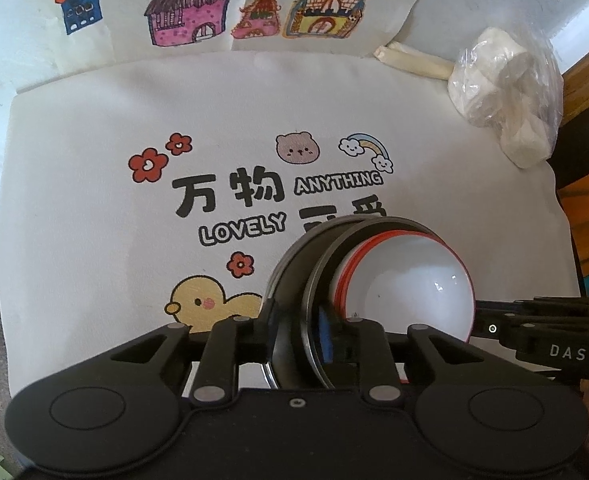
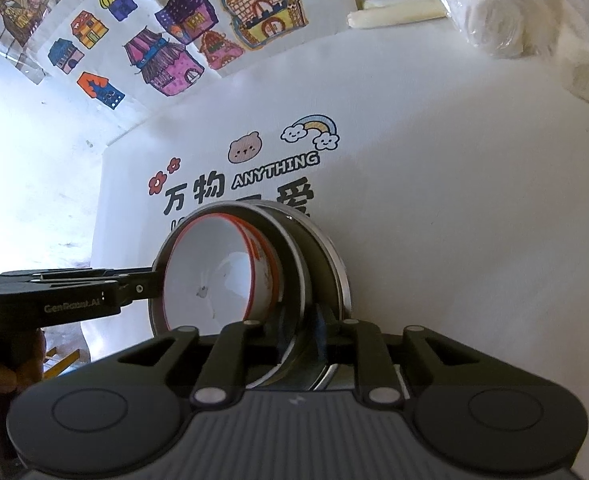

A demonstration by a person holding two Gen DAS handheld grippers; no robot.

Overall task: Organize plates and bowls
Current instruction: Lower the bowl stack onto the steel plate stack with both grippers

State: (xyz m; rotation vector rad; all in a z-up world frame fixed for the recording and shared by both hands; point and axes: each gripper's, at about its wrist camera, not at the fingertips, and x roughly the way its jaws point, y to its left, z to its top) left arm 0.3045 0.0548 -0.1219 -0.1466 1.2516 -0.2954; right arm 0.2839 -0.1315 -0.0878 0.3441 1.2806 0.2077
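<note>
A white bowl with a red rim point(image 1: 410, 288) point(image 2: 214, 276) is nested in two shallow black plates with metal rims point(image 1: 294, 264) point(image 2: 326, 248), and the stack rests on a white printed mat point(image 1: 114, 120) point(image 2: 434, 200). My left gripper point(image 1: 300, 320) straddles the plates' rim on one side. Its blue pad point(image 1: 326, 332) stands just off the rim, so the jaws are slightly open. My right gripper point(image 2: 314, 320) straddles the opposite rim the same way, a little apart from it. Each gripper's tip also shows in the other's view: the right gripper point(image 1: 490, 328) and the left gripper point(image 2: 142, 288), both at the bowl's edge.
A clear plastic bag of white rolls point(image 1: 502, 92) point(image 2: 534, 20) lies at the mat's far right corner, with pale sticks point(image 1: 414, 62) point(image 2: 394, 10) beside it. Sheets with coloured house drawings point(image 1: 198, 8) point(image 2: 174, 52) lie beyond the mat. A wooden edge point(image 1: 586, 68) runs at the right.
</note>
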